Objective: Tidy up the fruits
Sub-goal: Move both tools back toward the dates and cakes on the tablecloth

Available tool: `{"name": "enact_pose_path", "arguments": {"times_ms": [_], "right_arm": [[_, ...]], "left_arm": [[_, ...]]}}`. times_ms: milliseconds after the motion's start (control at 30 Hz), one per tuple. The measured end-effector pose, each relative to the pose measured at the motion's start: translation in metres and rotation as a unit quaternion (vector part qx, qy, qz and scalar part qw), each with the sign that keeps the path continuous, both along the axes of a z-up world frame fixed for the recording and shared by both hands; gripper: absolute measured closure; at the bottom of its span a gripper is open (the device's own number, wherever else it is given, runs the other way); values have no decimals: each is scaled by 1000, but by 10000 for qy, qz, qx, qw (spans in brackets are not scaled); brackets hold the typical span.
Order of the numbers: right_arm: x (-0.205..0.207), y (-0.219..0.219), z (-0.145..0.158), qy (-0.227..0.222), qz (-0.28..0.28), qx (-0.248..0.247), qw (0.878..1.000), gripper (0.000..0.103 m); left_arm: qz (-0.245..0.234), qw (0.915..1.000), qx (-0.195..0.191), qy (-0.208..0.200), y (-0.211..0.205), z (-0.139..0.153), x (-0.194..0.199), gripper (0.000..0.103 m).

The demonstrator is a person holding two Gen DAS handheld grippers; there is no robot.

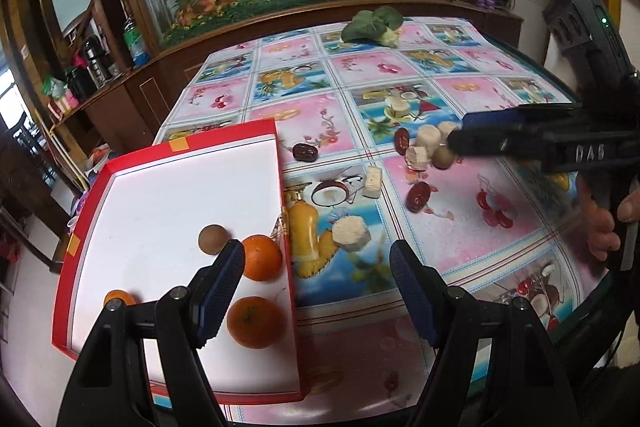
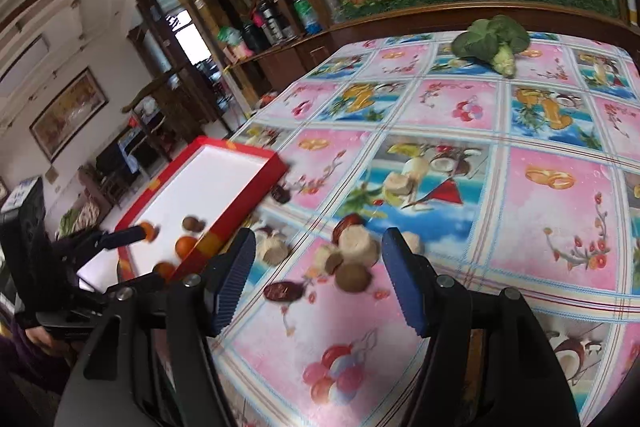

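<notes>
Red-walled, the white-floored tray (image 1: 208, 143) is sitting at nine o'clock, holding three oranges (image 1: 262, 257) and a brown round fruit (image 1: 213, 238). Hovering with fingers apart and empty, the left gripper (image 1: 316, 287) is straddling its right wall. Also spread apart, the right gripper (image 2: 318, 279) is hanging over a brown fruit (image 2: 353, 277) at twelve o'clock, red dates (image 2: 282, 291) lying just beside it.

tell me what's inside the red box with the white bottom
Inside the red cardboard box are three oranges and one small round brown fruit. The open left gripper covers part of the near floor, so anything there is hidden.
</notes>
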State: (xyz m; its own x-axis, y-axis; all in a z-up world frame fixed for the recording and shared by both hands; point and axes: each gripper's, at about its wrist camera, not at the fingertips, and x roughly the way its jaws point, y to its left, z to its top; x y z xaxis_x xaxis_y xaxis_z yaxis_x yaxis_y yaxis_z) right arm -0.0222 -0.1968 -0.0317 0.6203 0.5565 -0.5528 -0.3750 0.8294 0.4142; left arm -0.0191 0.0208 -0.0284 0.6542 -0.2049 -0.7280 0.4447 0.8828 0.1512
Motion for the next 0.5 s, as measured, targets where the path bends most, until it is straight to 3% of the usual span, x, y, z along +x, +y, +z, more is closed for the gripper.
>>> {"name": "enact_pose_path", "arguments": {"times_ms": [233, 500], "right_arm": [[-6, 48, -18, 98, 713, -653, 9953, 42], [6, 65, -34, 288, 547, -1132, 9916, 58]], "left_arm": [[-37, 10000, -45, 53, 3, -2, 3, 28], [-158, 9995, -212, 182, 3, -6, 7, 33]]}}
